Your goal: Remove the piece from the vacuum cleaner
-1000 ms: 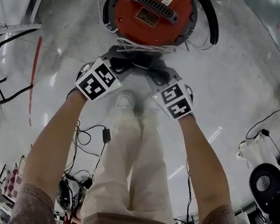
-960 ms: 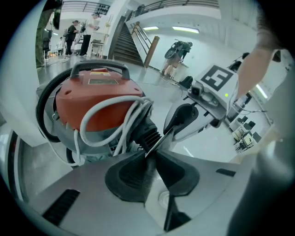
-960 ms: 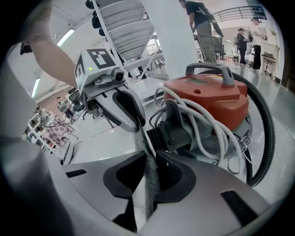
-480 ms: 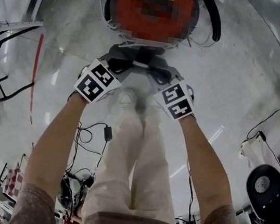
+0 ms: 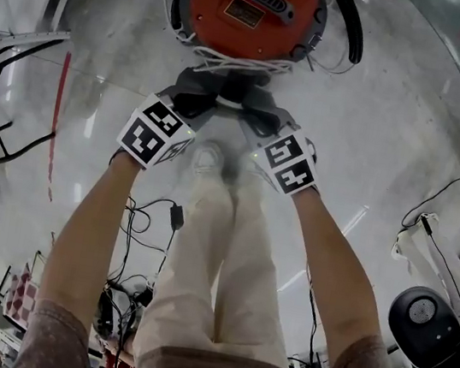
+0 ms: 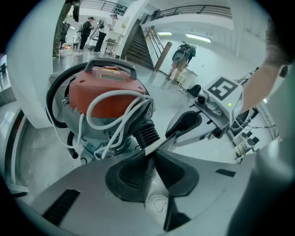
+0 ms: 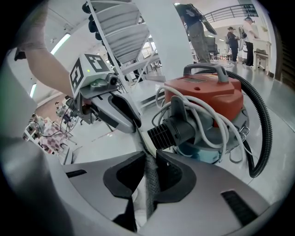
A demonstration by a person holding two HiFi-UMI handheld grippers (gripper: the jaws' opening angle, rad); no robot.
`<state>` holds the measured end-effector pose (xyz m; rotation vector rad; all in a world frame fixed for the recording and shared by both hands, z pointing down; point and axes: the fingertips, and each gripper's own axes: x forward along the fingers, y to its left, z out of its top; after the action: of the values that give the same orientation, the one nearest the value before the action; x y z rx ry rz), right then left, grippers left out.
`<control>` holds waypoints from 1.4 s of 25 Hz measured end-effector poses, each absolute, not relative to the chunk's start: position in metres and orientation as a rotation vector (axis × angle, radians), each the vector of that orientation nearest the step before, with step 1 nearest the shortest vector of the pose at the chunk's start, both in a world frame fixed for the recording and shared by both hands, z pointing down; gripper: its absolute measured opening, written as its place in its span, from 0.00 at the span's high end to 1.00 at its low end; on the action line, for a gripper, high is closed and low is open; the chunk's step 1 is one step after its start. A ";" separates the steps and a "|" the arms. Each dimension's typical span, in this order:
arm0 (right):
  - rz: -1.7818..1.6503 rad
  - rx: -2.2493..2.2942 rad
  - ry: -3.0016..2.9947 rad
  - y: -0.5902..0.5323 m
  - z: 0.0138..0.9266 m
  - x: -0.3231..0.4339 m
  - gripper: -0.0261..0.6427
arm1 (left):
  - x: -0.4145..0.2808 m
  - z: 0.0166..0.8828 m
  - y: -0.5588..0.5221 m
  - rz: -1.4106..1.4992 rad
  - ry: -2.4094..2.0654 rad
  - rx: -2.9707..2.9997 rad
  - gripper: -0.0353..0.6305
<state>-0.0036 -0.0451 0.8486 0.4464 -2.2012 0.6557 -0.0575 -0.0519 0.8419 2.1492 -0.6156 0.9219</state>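
Observation:
The red-topped vacuum cleaner [image 5: 249,9] stands on the floor just beyond both grippers, also seen in the left gripper view [image 6: 106,92] and the right gripper view [image 7: 207,97]. Its black ribbed port [image 6: 145,131] [image 7: 168,131] faces me. A thin flat grey piece [image 5: 229,101] with a pale edge spans between the two grippers, in front of the port. My left gripper [image 5: 202,96] [image 6: 154,154] is shut on one end of the piece [image 6: 159,144]. My right gripper [image 5: 255,109] [image 7: 148,161] is shut on the other end [image 7: 150,179]. The jaw tips nearly meet.
A white cord [image 5: 231,65] is wound round the vacuum's front and a black hose [image 5: 346,24] curves along its right side. The person's shoes [image 5: 207,162] stand just behind the grippers. Cables [image 5: 145,226] lie at the left; another machine [image 5: 424,322] sits far right.
The vacuum cleaner sits a little higher in the head view, so the gap between it and the grippers has grown slightly. Both grippers keep their hold on the piece.

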 end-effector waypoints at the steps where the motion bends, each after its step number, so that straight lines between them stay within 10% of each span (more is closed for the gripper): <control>1: 0.653 0.452 -2.202 -0.045 0.848 -0.004 0.88 | -0.058 0.842 -0.051 0.917 -0.624 2.144 0.85; 35: 0.662 0.485 -2.221 0.001 0.743 0.018 0.89 | -0.039 0.741 -0.007 0.850 -0.705 2.129 0.86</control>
<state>0.0177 0.0007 0.7426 0.4855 -2.2213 0.6619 -0.0395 -0.0065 0.7406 2.1287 -0.7054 0.8502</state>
